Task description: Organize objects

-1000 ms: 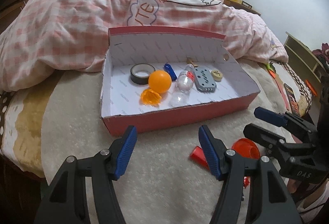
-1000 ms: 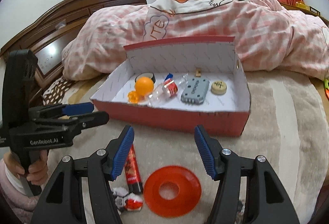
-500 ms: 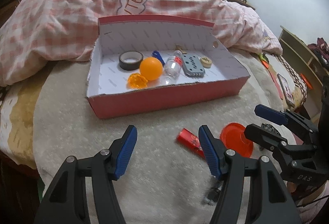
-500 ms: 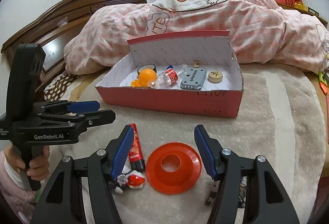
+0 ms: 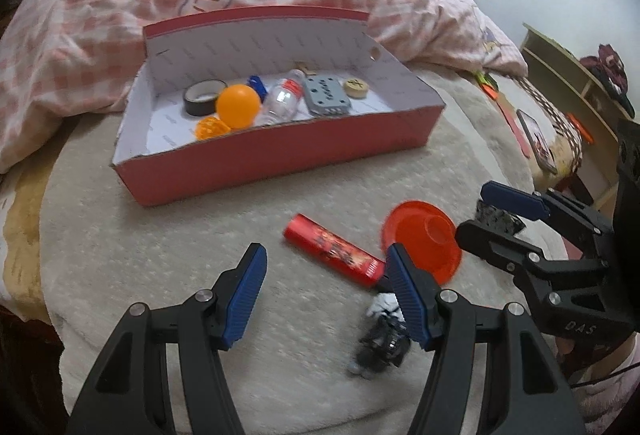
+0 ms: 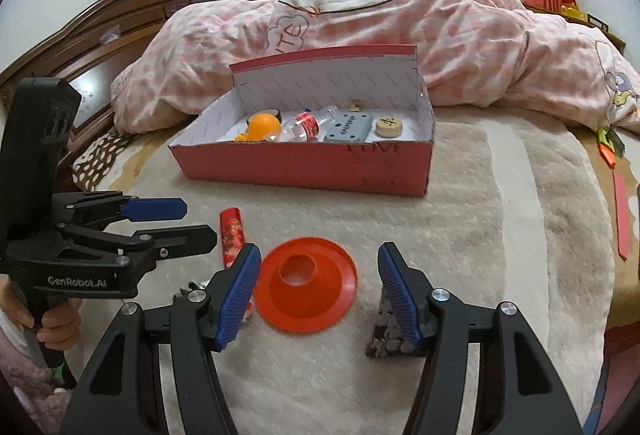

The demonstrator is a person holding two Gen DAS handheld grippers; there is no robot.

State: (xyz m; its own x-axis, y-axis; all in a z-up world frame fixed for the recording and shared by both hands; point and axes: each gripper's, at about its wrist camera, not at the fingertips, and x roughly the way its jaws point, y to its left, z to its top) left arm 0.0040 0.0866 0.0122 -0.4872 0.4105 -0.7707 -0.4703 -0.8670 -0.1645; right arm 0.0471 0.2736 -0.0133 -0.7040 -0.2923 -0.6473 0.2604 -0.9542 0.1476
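On the bed, a pale fleece blanket point(image 6: 460, 203) is spread, and on it a red cardboard box point(image 5: 280, 155) is set with its lid folded up at the back. Inside the box, a roll of dark tape point(image 5: 202, 97), an orange ball point(image 5: 238, 105), a small clear bottle point(image 5: 283, 99), a grey block point(image 5: 326, 97) and a round wooden piece point(image 5: 356, 88) are seen. Nearer than the box, a red tube point(image 5: 334, 250) and an orange disc point(image 6: 306, 285) are laid on the blanket, with a small dark toy figure point(image 5: 384, 339) just beside the tube's near end. The left claw point(image 5: 324, 295) is held with its jaws apart over the blanket, nothing being gripped. The right claw point(image 6: 318, 291) is likewise held apart, the orange disc being seen between its fingers but not pressed.
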